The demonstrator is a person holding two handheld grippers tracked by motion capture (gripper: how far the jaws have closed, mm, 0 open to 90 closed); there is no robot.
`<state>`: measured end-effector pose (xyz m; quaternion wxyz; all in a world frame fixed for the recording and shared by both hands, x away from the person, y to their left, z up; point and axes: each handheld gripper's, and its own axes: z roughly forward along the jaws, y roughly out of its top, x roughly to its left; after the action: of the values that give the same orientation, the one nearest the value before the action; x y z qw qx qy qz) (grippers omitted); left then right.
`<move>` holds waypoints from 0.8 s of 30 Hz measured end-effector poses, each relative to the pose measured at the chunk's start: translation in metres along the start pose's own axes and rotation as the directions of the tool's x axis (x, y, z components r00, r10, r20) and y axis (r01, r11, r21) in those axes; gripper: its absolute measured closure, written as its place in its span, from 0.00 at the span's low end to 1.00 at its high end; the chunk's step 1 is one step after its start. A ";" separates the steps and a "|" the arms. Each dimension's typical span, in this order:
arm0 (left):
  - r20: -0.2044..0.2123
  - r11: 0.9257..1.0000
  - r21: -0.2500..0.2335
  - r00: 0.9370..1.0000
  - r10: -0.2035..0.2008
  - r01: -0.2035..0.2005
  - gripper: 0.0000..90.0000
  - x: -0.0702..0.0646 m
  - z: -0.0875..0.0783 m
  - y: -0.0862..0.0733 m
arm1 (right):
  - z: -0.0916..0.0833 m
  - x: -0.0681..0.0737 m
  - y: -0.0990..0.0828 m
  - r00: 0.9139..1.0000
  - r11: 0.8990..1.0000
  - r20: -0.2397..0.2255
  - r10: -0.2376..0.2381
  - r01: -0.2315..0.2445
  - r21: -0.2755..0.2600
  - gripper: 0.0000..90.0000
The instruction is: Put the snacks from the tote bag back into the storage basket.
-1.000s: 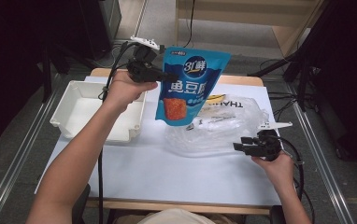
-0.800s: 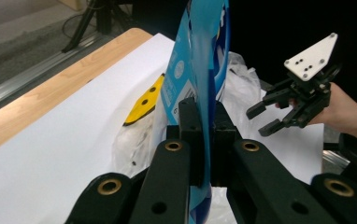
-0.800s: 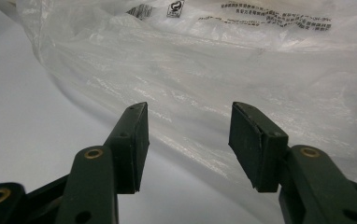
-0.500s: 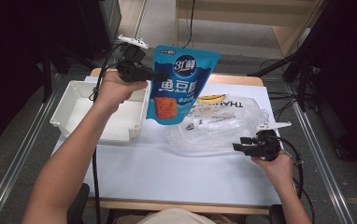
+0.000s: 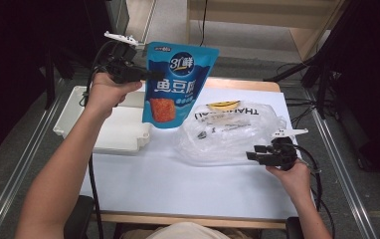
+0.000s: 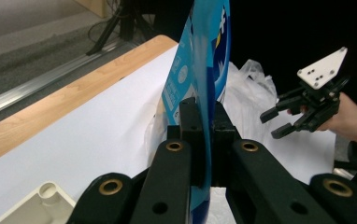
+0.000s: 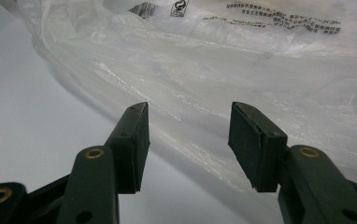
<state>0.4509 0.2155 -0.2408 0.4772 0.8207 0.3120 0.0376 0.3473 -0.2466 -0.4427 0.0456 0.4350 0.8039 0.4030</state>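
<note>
Pouch (image 5: 177, 84) hangs between tray (image 5: 73, 122) and plastic bag (image 5: 233, 132).

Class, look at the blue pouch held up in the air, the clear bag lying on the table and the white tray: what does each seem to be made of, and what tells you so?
Blue pouch: probably glossy printed plastic film; thin, flat, shiny.
Clear bag: thin transparent plastic; crinkled, glinting, see-through.
White tray: likely rigid moulded plastic; matte, rounded rim.

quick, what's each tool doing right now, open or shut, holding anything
Left tool: shut on the blue printed snack pouch, held up in the air.
Right tool: open, holding nothing, jaws pointed at the clear plastic bag.
</note>
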 end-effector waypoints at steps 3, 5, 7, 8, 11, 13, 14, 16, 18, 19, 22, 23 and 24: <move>-0.008 1.000 -0.017 1.000 -0.006 0.006 1.00 0.002 -0.007 0.001 | 0.000 0.000 0.000 1.000 1.000 0.002 -0.003 0.003 0.000 0.55; -0.020 0.999 -0.032 1.000 -0.010 0.009 1.00 0.003 -0.015 0.003 | 0.000 0.000 0.001 1.000 1.000 -0.001 -0.002 0.002 -0.001 0.55; -0.024 0.999 -0.034 1.000 -0.008 0.007 1.00 0.004 -0.018 0.003 | 0.000 0.000 0.001 1.000 1.000 0.002 -0.003 0.003 -0.002 0.55; -0.023 0.999 -0.041 1.000 -0.014 0.013 1.00 0.005 -0.021 0.003 | 0.000 0.000 0.001 1.000 1.000 0.002 -0.003 0.003 -0.002 0.55; -0.039 0.998 -0.064 0.999 -0.028 0.026 1.00 0.011 -0.034 0.001 | 0.000 -0.001 0.001 1.000 1.000 0.000 -0.003 0.003 -0.001 0.55; -0.047 0.997 -0.065 0.998 -0.031 0.028 1.00 0.013 -0.036 0.000 | 0.000 -0.001 0.001 1.000 1.000 0.000 -0.002 0.002 0.000 0.55; -0.060 0.997 -0.070 0.997 -0.040 0.036 1.00 0.017 -0.041 -0.002 | 0.001 0.000 0.001 1.000 1.000 0.003 -0.004 0.004 0.003 0.55; -0.070 0.996 -0.077 0.996 -0.047 0.041 1.00 0.020 -0.046 -0.004 | 0.001 0.000 0.000 1.000 1.000 0.005 -0.009 0.009 0.010 0.55; -0.078 0.996 -0.079 0.996 -0.049 0.043 1.00 0.021 -0.048 -0.005 | 0.001 0.000 0.001 1.000 1.000 0.005 -0.011 0.011 0.010 0.55; -0.089 0.995 -0.083 0.995 -0.055 0.048 1.00 0.024 -0.053 -0.007 | 0.001 0.000 0.001 1.000 1.000 0.005 -0.010 0.009 0.008 0.55; -0.098 0.995 -0.089 0.993 -0.061 0.052 1.00 0.027 -0.058 -0.010 | 0.001 0.000 0.001 1.000 1.000 0.004 -0.005 0.005 0.004 0.55; -0.107 0.994 -0.092 0.992 -0.066 0.056 1.00 0.028 -0.060 -0.012 | 0.001 0.000 0.001 1.000 1.000 0.005 -0.005 0.005 0.005 0.55; -0.106 0.993 -0.098 0.992 -0.070 0.060 1.00 0.030 -0.062 -0.013 | 0.001 0.000 0.001 1.000 1.000 0.005 -0.005 0.005 0.005 0.55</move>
<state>0.4462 0.2837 -0.2243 0.4987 0.7833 0.3621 0.0814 0.3482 -0.2460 -0.4431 0.0473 0.4342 0.8059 0.3998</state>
